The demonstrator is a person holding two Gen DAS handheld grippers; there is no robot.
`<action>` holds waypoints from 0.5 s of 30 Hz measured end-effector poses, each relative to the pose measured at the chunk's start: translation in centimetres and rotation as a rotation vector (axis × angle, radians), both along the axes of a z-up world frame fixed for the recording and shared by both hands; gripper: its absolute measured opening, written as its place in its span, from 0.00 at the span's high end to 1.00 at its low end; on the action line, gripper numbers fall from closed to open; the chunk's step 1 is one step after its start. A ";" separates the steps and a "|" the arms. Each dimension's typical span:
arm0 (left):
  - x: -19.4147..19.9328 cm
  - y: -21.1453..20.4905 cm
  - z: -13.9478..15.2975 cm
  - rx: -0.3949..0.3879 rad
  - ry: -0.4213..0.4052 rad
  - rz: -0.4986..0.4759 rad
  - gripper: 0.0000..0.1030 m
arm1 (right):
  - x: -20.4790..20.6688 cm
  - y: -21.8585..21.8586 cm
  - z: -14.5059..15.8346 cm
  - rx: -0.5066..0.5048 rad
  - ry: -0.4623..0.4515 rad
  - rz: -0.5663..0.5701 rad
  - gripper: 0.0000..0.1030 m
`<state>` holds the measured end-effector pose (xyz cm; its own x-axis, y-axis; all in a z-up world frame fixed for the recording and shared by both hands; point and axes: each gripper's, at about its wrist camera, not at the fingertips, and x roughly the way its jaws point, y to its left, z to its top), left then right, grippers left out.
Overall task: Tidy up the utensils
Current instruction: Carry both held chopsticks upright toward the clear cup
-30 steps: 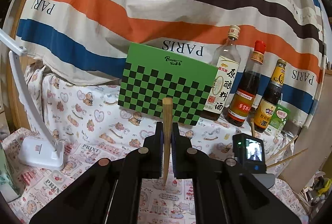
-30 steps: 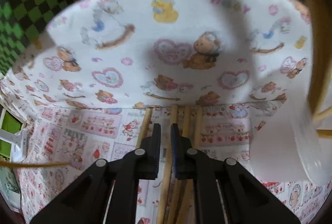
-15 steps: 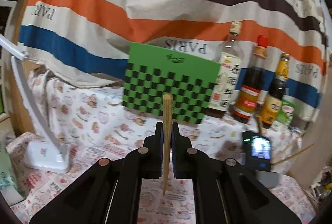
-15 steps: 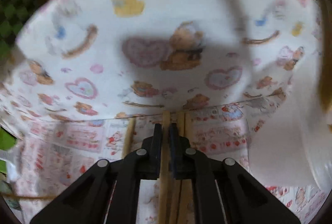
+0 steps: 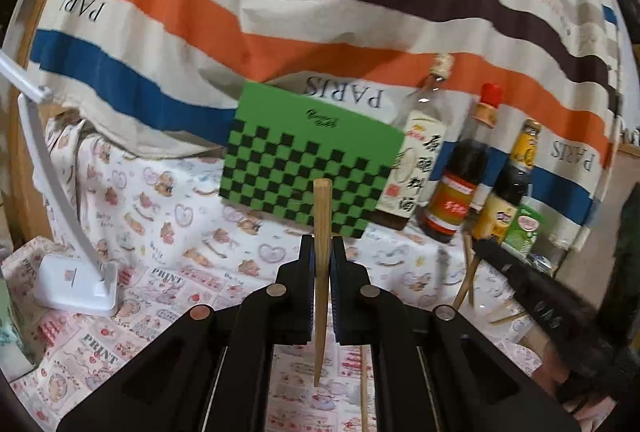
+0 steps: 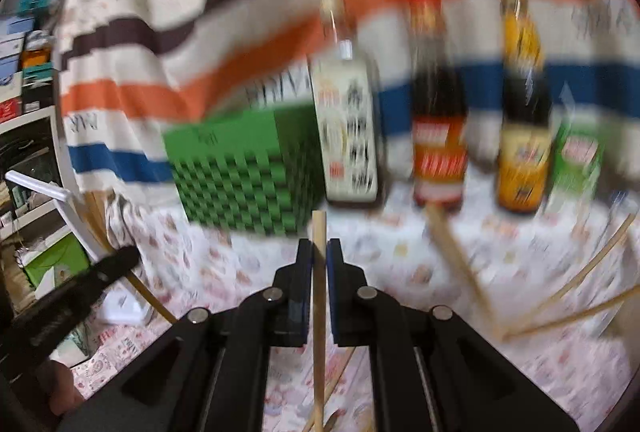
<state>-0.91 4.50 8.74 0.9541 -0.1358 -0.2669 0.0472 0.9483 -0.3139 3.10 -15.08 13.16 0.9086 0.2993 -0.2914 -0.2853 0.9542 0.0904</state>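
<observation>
We see the left gripper clamped on one slim, tapered wooden chopstick, upright above the printed tablecloth. The right gripper pinches a second chopstick the same way. Behind stand three glass bottles, a flat green checkered box and a striped cloth. Loose chopsticks lie blurred at right; we cannot count them.

Soft indoor light; right view motion-blurred, fisheye-warped.
</observation>
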 end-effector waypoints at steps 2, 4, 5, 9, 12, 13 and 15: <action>-0.4 -0.2 0.2 -0.008 -0.014 -0.019 0.95 | -1.1 -1.0 1.1 0.011 -0.059 -0.012 0.94; -0.6 -0.6 0.4 -0.005 -0.028 -0.040 0.95 | -1.4 -2.0 2.0 0.025 -0.078 -0.019 0.94; -0.8 -0.9 0.4 0.006 -0.040 -0.049 0.95 | -1.4 -2.4 2.3 0.028 -0.082 -0.021 0.94; -1.6 -2.0 0.6 0.042 -0.105 -0.091 0.95 | -1.7 -4.8 3.5 0.061 -0.111 -0.063 0.94; -2.1 -2.9 0.9 0.033 -0.139 -0.153 0.95 | -1.9 -7.8 4.6 0.145 -0.129 -0.098 0.94; -2.1 -3.3 1.0 0.037 -0.149 -0.164 0.95 | -2.2 -8.9 5.2 0.166 -0.143 -0.114 0.94; -1.6 -4.4 1.5 0.044 -0.155 -0.156 0.95 | -2.7 -10.6 6.0 0.194 -0.176 -0.139 0.94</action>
